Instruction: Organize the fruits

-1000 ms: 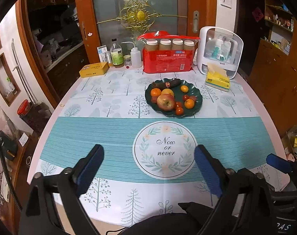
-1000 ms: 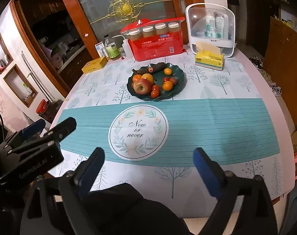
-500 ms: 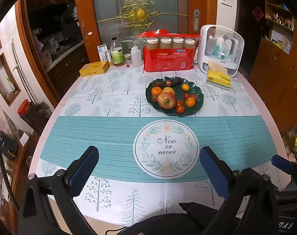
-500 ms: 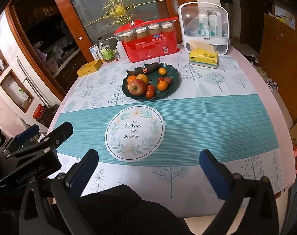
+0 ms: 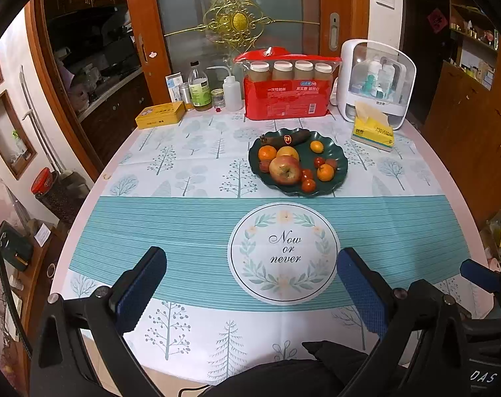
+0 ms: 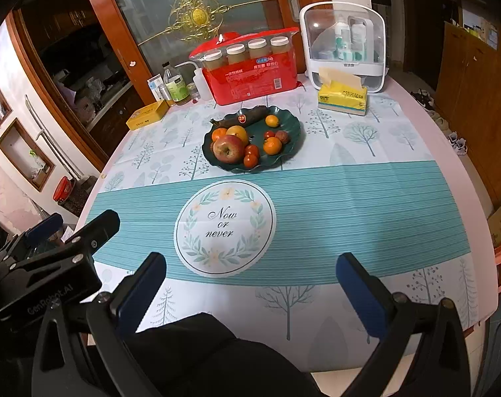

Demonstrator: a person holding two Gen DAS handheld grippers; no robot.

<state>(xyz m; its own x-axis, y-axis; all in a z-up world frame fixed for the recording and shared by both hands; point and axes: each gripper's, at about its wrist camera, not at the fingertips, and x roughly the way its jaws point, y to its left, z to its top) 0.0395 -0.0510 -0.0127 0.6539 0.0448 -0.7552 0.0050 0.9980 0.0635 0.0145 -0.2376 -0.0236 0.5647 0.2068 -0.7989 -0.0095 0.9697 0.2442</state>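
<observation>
A dark green plate [image 5: 341, 165] stands past the middle of the table and carries the fruit. On it lie a red-yellow apple [image 5: 284, 170], oranges [image 5: 267, 153], several small red tomatoes [image 5: 308, 185] and a dark brown long fruit with a sticker [image 5: 285, 138]. My left gripper [image 5: 250, 258] hangs open over the table's near part, well short of the plate, with nothing between its blue pads. In the right wrist view the same plate [image 6: 295, 129] and apple [image 6: 228, 149] show, and my right gripper [image 6: 250, 261] is open and empty too.
At the table's far edge stand a red pack of jars [image 5: 285, 96], a white storage box [image 5: 376, 82], a yellow tissue pack [image 5: 372, 130], a yellow tin [image 5: 160, 114] and bottles [image 5: 200, 87]. A round "Now or never" print [image 5: 283, 251] lies between plate and grippers.
Both grippers' fingers have spread a little wider than a second ago. Neither hand has shifted, and the fruit on the plate lies as before.
</observation>
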